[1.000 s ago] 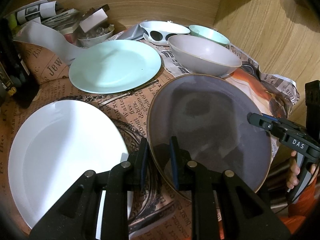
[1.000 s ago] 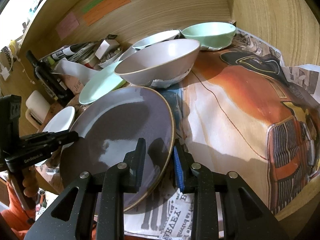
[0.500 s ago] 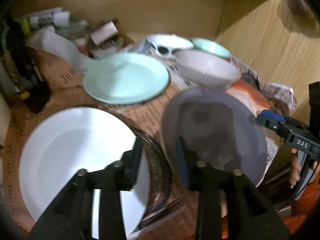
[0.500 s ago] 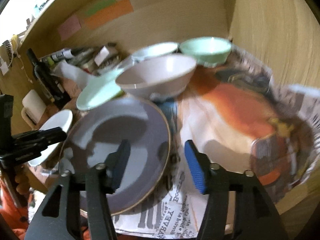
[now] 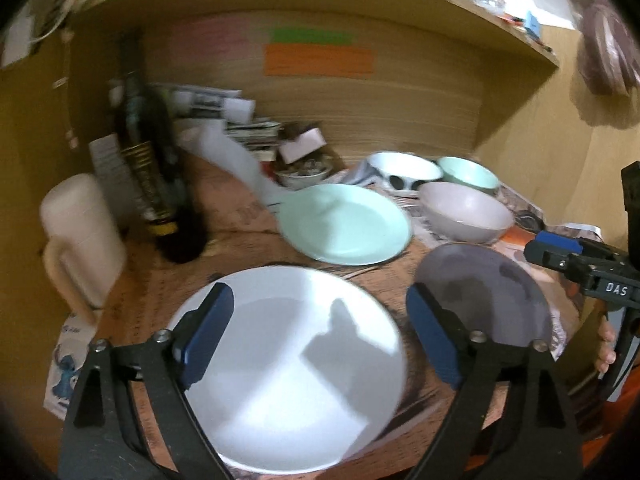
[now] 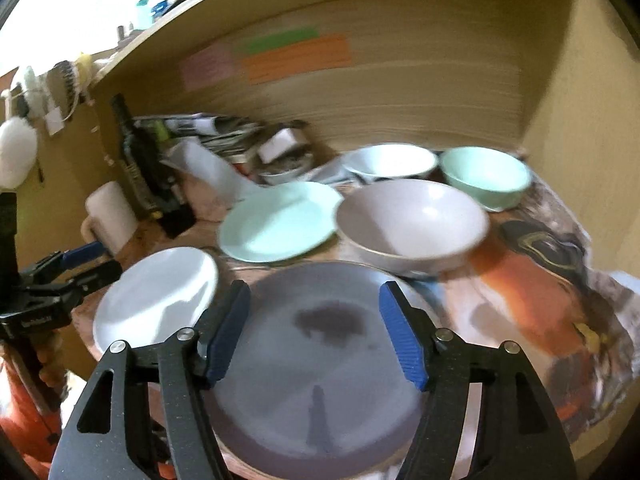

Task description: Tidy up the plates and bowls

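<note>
Left gripper (image 5: 320,348) fingers spread wide, just opened, empty, above round white plate (image 5: 296,364). Right gripper (image 6: 314,336) fingers likewise parted, just opened, empty, over glossy grey plate (image 6: 320,360) flat on desk (image 5: 240,216). Likely between steps: grey plate set down; next, probably stacking plates together.

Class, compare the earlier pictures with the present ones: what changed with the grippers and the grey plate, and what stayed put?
Both grippers, left and right, let go of the grey plate: their jaws have just been opening, and both drew back and up. The plate now lies flat on the newspaper. The white plate, mint plate and bowls kept their places.
</note>
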`<state>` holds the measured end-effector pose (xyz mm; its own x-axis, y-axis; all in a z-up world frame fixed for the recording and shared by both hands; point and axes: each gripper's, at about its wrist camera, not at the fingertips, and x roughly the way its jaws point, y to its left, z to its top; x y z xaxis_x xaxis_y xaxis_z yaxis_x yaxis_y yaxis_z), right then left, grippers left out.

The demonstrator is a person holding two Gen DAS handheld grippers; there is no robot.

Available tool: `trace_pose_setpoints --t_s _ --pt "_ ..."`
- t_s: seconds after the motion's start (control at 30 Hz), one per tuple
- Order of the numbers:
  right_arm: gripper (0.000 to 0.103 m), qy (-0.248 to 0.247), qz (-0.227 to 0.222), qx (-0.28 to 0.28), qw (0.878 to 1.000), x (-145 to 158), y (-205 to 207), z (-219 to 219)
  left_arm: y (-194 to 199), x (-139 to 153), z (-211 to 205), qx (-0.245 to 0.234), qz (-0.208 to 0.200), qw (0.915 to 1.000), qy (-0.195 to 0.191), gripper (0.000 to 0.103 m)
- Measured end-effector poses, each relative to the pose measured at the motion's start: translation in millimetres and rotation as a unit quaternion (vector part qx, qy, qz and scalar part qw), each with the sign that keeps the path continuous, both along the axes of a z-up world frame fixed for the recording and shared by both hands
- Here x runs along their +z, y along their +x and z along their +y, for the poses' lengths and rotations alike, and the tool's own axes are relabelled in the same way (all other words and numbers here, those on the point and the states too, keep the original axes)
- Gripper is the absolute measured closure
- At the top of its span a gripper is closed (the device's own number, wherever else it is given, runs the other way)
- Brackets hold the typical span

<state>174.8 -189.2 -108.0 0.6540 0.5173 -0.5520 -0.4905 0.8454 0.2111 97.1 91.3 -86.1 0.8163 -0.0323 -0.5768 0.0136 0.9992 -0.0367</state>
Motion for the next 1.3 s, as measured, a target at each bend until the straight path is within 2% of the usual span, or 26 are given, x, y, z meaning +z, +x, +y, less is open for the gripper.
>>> trace_pose_setpoints --t_s 0.23,0.43,0.6,0.7,0.8,0.87,0.93,0.97,1.1,1.17,1.3 --pt "0.039 -0.021 0.006 0.053 0.998 -3 6 48 -9 -20 43 0.051 0.031 0.9981 0.013 0.014" --pt "0.039 -0.047 0.021 0.085 0.995 -8 12 82 -15 -39 73 0.071 0.056 0.9959 0.001 0.014" --pt "0.039 -0.072 0.040 0.107 0.991 -16 21 103 -15 -53 91 0.069 0.080 0.9940 -0.026 0.014" --pt "0.039 -0.080 0.058 0.121 0.988 -22 27 114 -17 -57 96 0.065 0.084 0.9939 -0.030 0.014" --pt "0.049 -0.092 0.074 0.133 0.984 -29 32 127 -20 -59 99 0.061 0.085 0.9939 -0.035 0.015" --pt "0.058 -0.105 0.086 0.141 0.981 -34 35 135 -22 -59 103 0.060 0.086 0.9935 -0.044 0.022" --pt "0.063 -0.109 0.095 0.143 0.979 -37 39 138 -24 -60 105 0.063 0.088 0.9932 -0.042 0.036" --pt "0.069 -0.112 0.098 0.139 0.979 -39 41 140 -23 -60 106 0.063 0.089 0.9931 -0.042 0.038" --pt "0.076 -0.123 0.106 0.136 0.977 -42 49 145 -21 -65 109 0.053 0.101 0.9919 -0.056 0.055" --pt "0.082 -0.129 0.111 0.134 0.976 -45 51 148 -20 -67 111 0.047 0.105 0.9907 -0.072 0.057" --pt "0.082 -0.138 0.124 0.138 0.973 -50 55 150 -19 -67 113 0.035 0.107 0.9897 -0.089 0.066"
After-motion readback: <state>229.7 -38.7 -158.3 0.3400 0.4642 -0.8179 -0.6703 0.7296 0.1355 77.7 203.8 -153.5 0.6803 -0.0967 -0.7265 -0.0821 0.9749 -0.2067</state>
